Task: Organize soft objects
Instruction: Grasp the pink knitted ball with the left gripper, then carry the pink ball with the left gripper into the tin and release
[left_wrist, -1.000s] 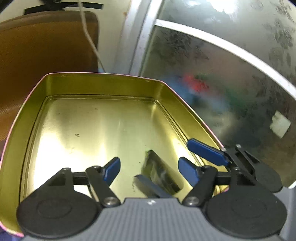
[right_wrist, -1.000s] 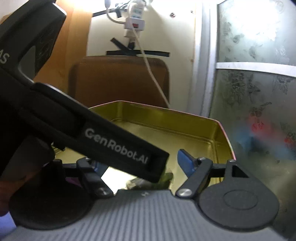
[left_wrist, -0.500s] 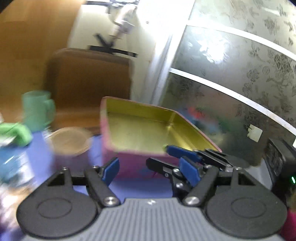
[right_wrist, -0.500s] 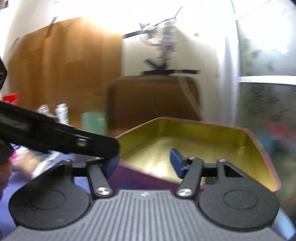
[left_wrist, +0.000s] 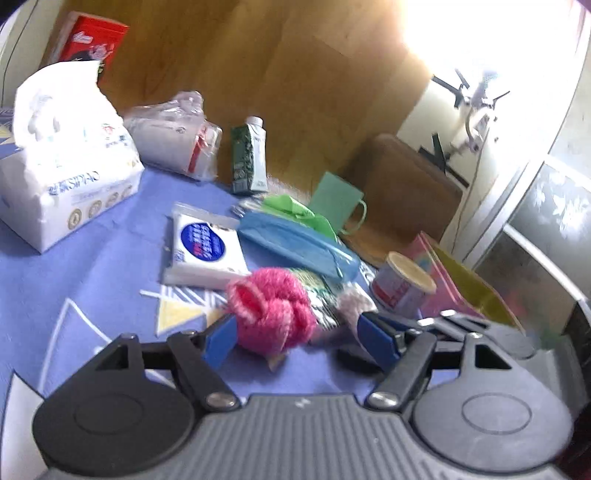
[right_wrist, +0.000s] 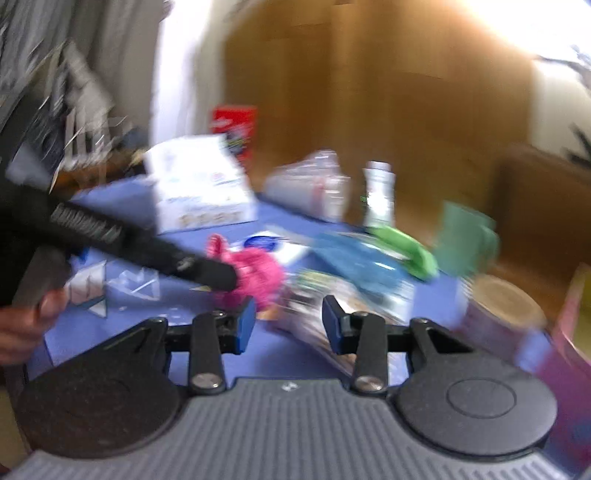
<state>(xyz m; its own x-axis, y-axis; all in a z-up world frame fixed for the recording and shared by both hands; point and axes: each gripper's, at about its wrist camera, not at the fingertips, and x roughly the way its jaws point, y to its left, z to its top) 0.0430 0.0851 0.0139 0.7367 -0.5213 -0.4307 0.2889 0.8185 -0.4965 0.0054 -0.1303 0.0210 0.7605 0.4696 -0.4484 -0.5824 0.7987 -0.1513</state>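
Pink and fuzzy, the knitted soft ball (left_wrist: 271, 314) lies on the blue counter (left_wrist: 92, 266) at lower centre of the left wrist view, between the blue pads of the left claw (left_wrist: 299, 339), which stand apart and do not press on it; the step in hand looks like the reach for the next soft thing, with the pick not yet made. Just behind the ball sit a white tissue packet (left_wrist: 203, 247), a blue pouch (left_wrist: 295, 240) and a crumpled green cloth (left_wrist: 295, 210); a small tin can (left_wrist: 402, 284) and the pink box (left_wrist: 461, 284) with its golden inside stand at the right. In the blurred right wrist view the right claw (right_wrist: 288, 325) has just been closing, its pads apart with nothing clearly gripped, over a printed packet (right_wrist: 314, 306). The next move likely calls for the left pads to close gently on the ball, then a lift towards the box.
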